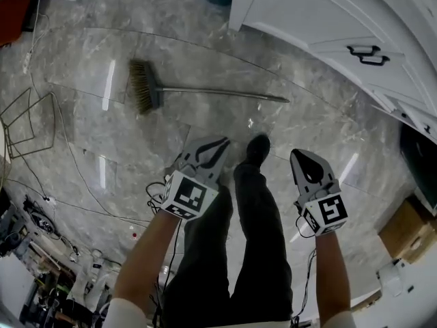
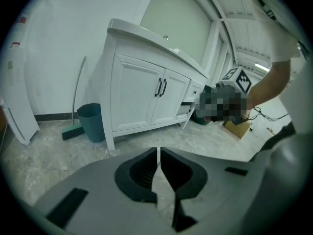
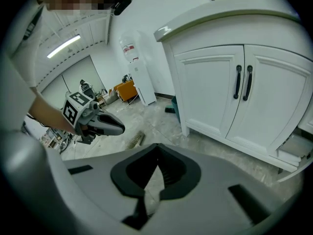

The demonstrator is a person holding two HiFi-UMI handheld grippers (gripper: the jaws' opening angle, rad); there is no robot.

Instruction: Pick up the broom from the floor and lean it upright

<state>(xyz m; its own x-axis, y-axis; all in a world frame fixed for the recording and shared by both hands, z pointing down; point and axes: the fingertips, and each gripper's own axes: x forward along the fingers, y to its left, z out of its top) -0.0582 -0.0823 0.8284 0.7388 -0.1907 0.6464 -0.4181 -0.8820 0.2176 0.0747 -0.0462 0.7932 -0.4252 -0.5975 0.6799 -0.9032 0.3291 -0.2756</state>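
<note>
Two grippers hang over a grey stone floor (image 1: 321,125), one in each of the person's hands. Far to the left a thin wire frame (image 1: 27,121) lies on the floor, with some cables near it.

Next comes the broom (image 1: 205,91). It lies flat on the floor, well in front of both grippers, and nothing touches it. Its brush head (image 1: 142,87) is at the left end. Its long handle (image 1: 232,93) runs off to the right, and the tip points toward the white cabinet.

Below the broom is the left gripper (image 1: 222,143). It points forward and down, toward the middle of the handle. Its jaws are pressed together, with only a thin slit between them (you see just floor through the slit), so it holds nothing.

Just to the right of it is the person's dark trouser leg (image 1: 256,231) and a black shoe (image 1: 258,147) standing on the floor between the two grippers.

Then comes the right gripper (image 1: 298,154). It points forward and down too. Its jaws meet at the tips and hold nothing.

At the far right stands the white cabinet (image 1: 321,19) with black door handles (image 1: 369,55). Lower down by the wall sits a brown cardboard box (image 1: 406,227).
</note>
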